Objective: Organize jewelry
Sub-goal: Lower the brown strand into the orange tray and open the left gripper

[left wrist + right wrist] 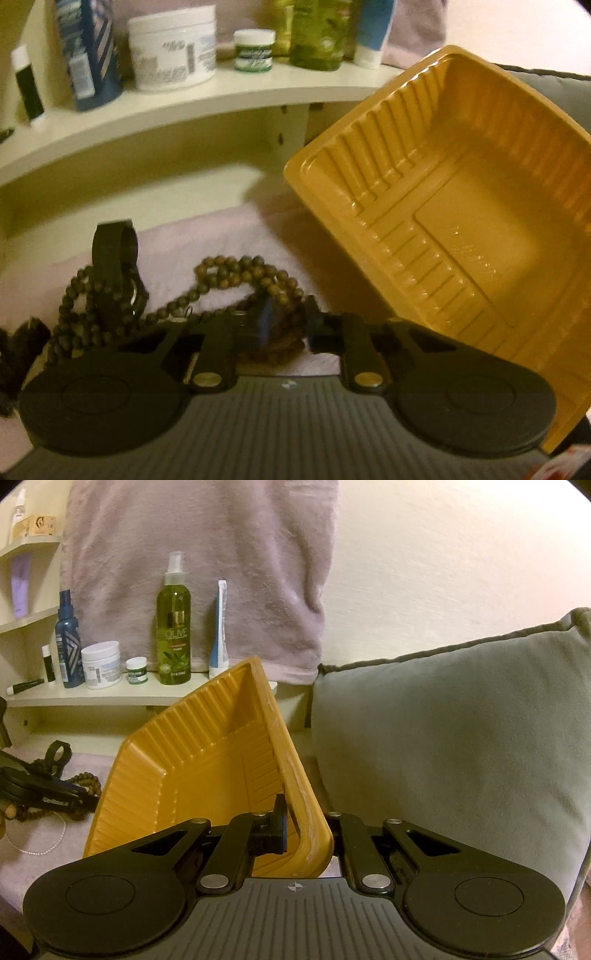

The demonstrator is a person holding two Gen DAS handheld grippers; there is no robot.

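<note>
cream wall [443,554], pale shelf [110,698], grey cushion [461,738], hanging mauve towel [203,554].

I see the tilted tray [177,775] right of the bead necklace [236,273], a cushion [461,738] on its right, a shelf [110,696] of bottles behind.

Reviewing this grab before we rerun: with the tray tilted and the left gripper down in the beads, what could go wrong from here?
1. The right gripper pinches only the rim of the yellow tray near one corner; the tray hangs tilted and could twist or slip.
2. The left gripper sits in a tangled wooden bead necklace; lifting may drag the whole heap, including the black strap.
3. The thin pearl chain lies close by and could snag.
</note>
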